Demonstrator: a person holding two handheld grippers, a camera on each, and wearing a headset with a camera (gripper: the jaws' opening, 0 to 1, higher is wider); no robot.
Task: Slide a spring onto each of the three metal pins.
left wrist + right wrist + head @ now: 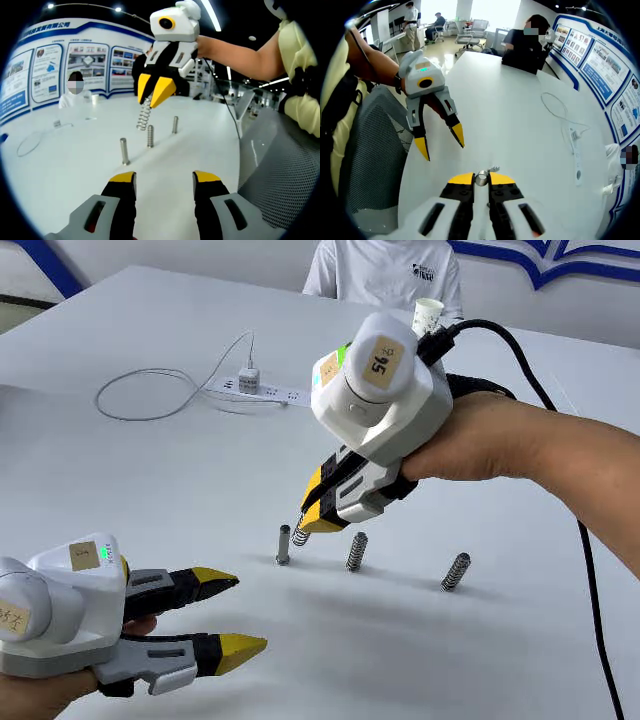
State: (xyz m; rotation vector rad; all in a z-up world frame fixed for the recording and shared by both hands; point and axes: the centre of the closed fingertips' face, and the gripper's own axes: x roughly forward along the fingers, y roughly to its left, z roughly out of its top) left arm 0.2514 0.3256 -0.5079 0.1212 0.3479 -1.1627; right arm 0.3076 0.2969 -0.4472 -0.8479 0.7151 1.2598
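Three metal pins stand in a row on the white table (200, 470). The left pin (283, 544) (124, 151) is bare. The middle pin (357, 551) (150, 136) and the right pin (456, 571) (175, 124) each carry a spring. My right gripper (311, 526) (156, 93) (481, 181) is shut on a loose spring (300, 533) (144, 115) (481, 176), which hangs a little above and to the right of the bare pin. My left gripper (240, 613) (165, 177) (442, 145) stands open near the table's front left, with nothing between its jaws.
A white power strip (262, 392) with a looped white cable (150, 400) lies at the back. A paper cup (427, 315) stands behind the right gripper, and a person (385, 270) sits at the far edge. A black cable (590, 570) trails on the right.
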